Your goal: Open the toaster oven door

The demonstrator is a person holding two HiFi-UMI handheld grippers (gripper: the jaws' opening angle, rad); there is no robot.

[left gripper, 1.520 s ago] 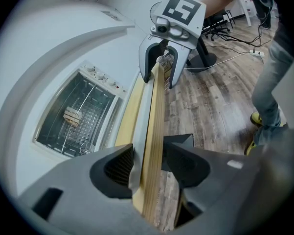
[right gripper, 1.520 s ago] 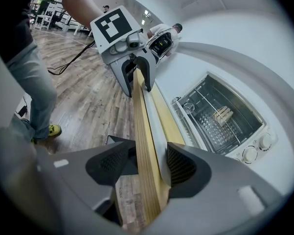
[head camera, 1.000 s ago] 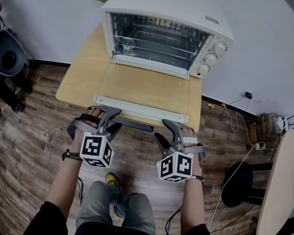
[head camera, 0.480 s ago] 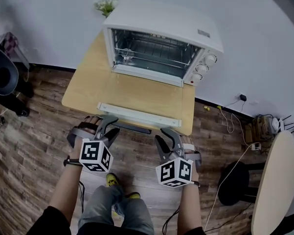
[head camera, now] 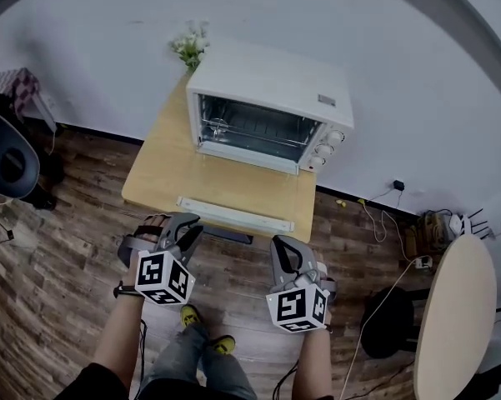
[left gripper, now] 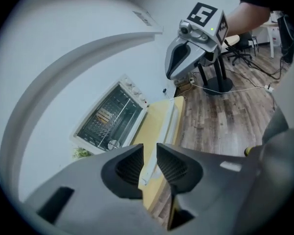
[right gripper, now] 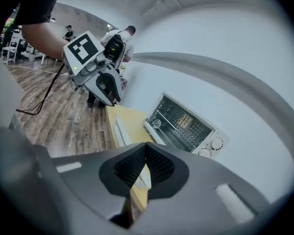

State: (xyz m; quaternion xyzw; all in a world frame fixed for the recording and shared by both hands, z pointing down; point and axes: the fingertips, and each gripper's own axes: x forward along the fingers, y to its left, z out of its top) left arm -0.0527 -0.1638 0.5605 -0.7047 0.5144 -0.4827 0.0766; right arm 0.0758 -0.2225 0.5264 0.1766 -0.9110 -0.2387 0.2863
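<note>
The white toaster oven (head camera: 267,98) stands at the back of the wooden table (head camera: 162,173). Its door hangs fully open and lies flat, with the white handle bar (head camera: 233,213) near the table's front edge. The wire rack inside shows (left gripper: 107,119). Both grippers hover over the floor, just short of the table and apart from the handle. My left gripper (head camera: 187,232) has its jaws closing, a narrow gap still between them and nothing in it. My right gripper (head camera: 281,252) is shut on nothing. Each gripper shows in the other's view, the right gripper (left gripper: 186,58) and the left gripper (right gripper: 105,84).
A small plant (head camera: 190,48) stands behind the oven against the white wall. A black chair (head camera: 8,161) is at the left; a round pale table (head camera: 454,315) and a black stool (head camera: 392,319) at the right. Cables (head camera: 400,215) lie on the wood floor. People (right gripper: 122,33) stand far off.
Both grippers have drawn back from the door's handle toward the person, and their jaws have narrowed, the right one fully. The head view has pulled back. The door stays open.
</note>
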